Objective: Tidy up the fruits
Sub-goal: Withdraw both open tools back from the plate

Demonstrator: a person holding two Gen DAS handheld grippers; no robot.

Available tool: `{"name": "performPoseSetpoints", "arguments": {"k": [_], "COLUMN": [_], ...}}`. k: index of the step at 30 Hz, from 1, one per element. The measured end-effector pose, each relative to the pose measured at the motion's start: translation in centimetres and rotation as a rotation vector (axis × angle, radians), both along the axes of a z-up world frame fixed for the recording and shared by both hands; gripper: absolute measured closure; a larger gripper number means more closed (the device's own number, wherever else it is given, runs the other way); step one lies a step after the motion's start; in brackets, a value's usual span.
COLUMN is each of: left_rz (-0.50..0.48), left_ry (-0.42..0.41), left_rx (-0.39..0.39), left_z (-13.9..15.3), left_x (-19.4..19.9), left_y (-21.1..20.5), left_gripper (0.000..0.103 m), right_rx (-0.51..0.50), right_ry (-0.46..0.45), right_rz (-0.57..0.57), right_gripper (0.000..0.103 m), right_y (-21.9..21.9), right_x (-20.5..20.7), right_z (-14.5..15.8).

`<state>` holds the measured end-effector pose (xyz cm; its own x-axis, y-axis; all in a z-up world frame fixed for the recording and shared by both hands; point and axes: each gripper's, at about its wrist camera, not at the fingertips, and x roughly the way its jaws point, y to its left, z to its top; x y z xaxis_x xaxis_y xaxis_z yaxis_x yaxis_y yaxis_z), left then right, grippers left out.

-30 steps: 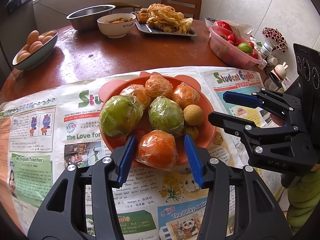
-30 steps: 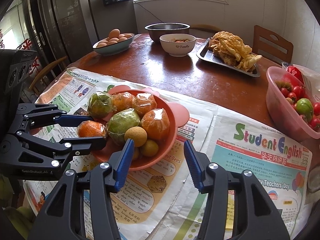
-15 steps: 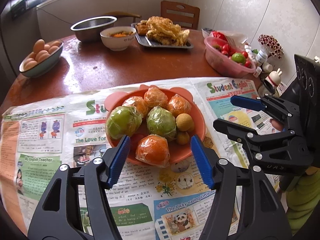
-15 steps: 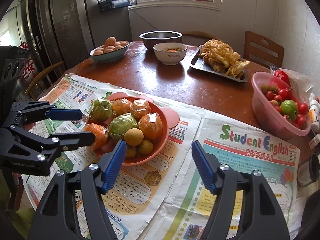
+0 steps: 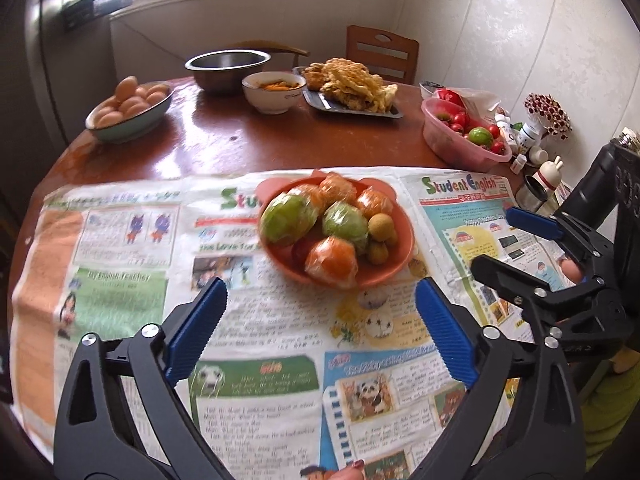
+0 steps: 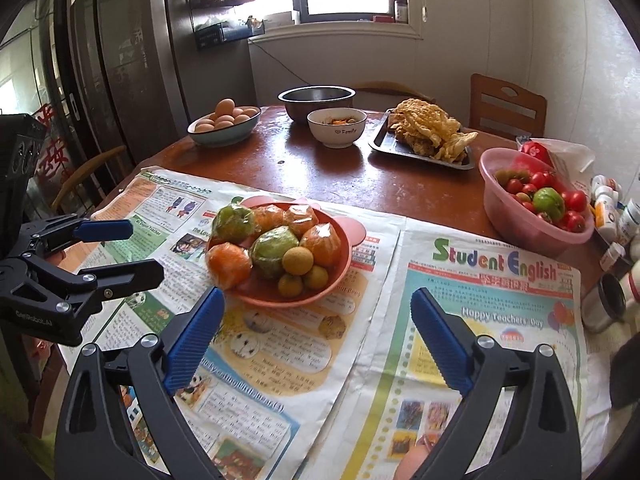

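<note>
An orange plate (image 5: 394, 270) (image 6: 344, 256) sits on newspaper, piled with wrapped oranges (image 5: 331, 260), two wrapped green fruits (image 5: 286, 219) and small yellow-brown fruits (image 5: 378, 225). My left gripper (image 5: 320, 304) is open and empty, held back above the newspaper in front of the plate. My right gripper (image 6: 316, 316) is open and empty, in front of the plate and to its right. Each gripper shows in the other's view: the right one (image 5: 516, 240) to the plate's right, the left one (image 6: 120, 248) to its left.
Newspaper (image 6: 460, 320) covers the near half of the round wooden table (image 5: 240, 148). Behind stand a bowl of eggs (image 5: 130, 110), a steel bowl (image 5: 228, 68), a white bowl (image 5: 274, 90), a tray of fried food (image 5: 352, 88) and a pink tub of tomatoes (image 6: 536, 208). Small bottles (image 6: 612, 216) crowd the right edge.
Both grippers have pulled back and up from the plate, opening wider. The orange that sat between the left fingers stays on the plate.
</note>
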<state>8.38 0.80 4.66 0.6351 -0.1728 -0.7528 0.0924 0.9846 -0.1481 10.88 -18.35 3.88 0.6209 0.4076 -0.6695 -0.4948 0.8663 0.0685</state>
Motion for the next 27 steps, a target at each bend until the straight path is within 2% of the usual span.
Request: {"name": "performPoseSetpoints", "arguments": {"k": [4, 16, 27], "left_rz": [0.04, 0.1, 0.117], "left_ry": [0.001, -0.003, 0.009], "left_rx": [-0.003, 0.012, 0.031], "left_z": [-0.6, -3.2, -4.7], "left_x": [-1.5, -5.4, -6.7], "left_y": [0.9, 1.4, 1.4], "left_gripper": [0.01, 0.01, 0.01], "right_rx": [-0.008, -0.036, -0.036], "right_ry": [-0.012, -0.033, -0.025], "right_rz": [-0.035, -0.115, -0.146], "right_gripper": [0.004, 0.004, 0.004], "right_y": [0.0, 0.2, 0.3], "right_x": [-2.0, -7.2, -8.1], "right_z": [-0.4, -2.6, -4.0]}}
